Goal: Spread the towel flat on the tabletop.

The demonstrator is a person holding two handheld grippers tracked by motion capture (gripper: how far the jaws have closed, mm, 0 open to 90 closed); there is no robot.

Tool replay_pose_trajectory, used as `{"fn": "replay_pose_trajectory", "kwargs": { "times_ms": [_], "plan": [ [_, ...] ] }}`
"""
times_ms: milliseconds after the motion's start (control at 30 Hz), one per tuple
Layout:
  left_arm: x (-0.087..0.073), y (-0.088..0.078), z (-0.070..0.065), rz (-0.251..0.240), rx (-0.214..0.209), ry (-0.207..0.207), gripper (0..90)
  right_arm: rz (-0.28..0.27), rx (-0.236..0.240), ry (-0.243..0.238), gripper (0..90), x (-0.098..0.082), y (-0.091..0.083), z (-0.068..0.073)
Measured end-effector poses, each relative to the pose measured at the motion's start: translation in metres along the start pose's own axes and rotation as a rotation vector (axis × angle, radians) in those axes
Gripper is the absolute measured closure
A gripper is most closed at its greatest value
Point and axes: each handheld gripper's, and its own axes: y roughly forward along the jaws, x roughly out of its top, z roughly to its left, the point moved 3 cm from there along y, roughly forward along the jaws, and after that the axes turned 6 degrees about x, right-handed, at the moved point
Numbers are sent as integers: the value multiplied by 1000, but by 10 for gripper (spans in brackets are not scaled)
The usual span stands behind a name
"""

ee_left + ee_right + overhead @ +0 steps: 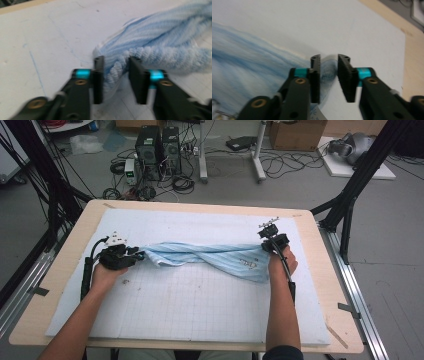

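One light-blue striped towel (210,256) lies bunched across one white gridded mat (200,310) on the wooden table (70,250). Two grippers flank it: left gripper (115,67) spread, towel edge between its jaws unpinched; right gripper (329,65) likewise parted around the other end.

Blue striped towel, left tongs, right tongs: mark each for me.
Blue striped towel (220,256): high view, middle of the twisted cloth.
Left tongs (115,72): left gripper view, gap between the tips, over the towel edge.
Right tongs (328,68): right gripper view, gap between the tips.
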Motion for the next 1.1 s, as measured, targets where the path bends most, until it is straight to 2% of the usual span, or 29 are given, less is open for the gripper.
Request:
{"fn": "replay_pose_trajectory", "kwargs": {
  "times_ms": [133, 200, 333, 400, 467, 567, 633, 667, 767, 800, 833, 867, 933, 967, 1033, 1100],
  "plan": [
    [2, -6, 6, -35, 25, -28, 502, -132, 104, -64, 636, 17, -12, 26],
    [4, -10, 9, -57, 33, -39, 498, -177, 201, -98, 620, 24, -16, 43],
    [5, -17, 13, -83, 42, -51, 489, -193, 284, -218, 613, 29, -23, 83],
    [6, -19, 14, -85, 39, -57, 484, -201, 355, -239, 611, 28, -24, 102],
    [6, -21, 14, -90, 37, -59, 480, -203, 426, -281, 611, 25, -23, 117],
    [7, -22, 12, -97, 30, -57, 474, -170, 525, -313, 599, 18, -18, 137],
    [7, -22, 11, -98, 23, -54, 462, -143, 520, -349, 608, 13, -13, 145],
    [7, -21, 9, -95, 19, -53, 448, -133, 525, -347, 637, 11, -11, 147],
    [7, -20, 6, -96, 10, -47, 432, -96, 526, -363, 853, 8, -6, 150],
    [7, -20, 5, -98, 6, -44, 431, -97, 552, -358, 863, 8, -9, 150],
    [7, -20, 4, -99, 5, -41, 431, -105, 614, -337, 864, 10, -11, 149],
    [7, -20, 3, -98, 1, -38, 432, -114, 653, -309, 865, 11, -14, 148],
    [8, -19, 0, -100, -7, -36, 432, -172, 695, -216, 865, 17, -18, 136],
    [8, -19, -2, -103, -13, -33, 434, -189, 695, -171, 865, 19, -18, 129],
    [9, -18, -8, -106, -27, -19, 440, -200, 663, -102, 865, 22, -14, 114],
    [10, -16, -15, -101, -51, -3, 454, -177, 591, -61, 864, 25, -4, 101]
  ]
}}
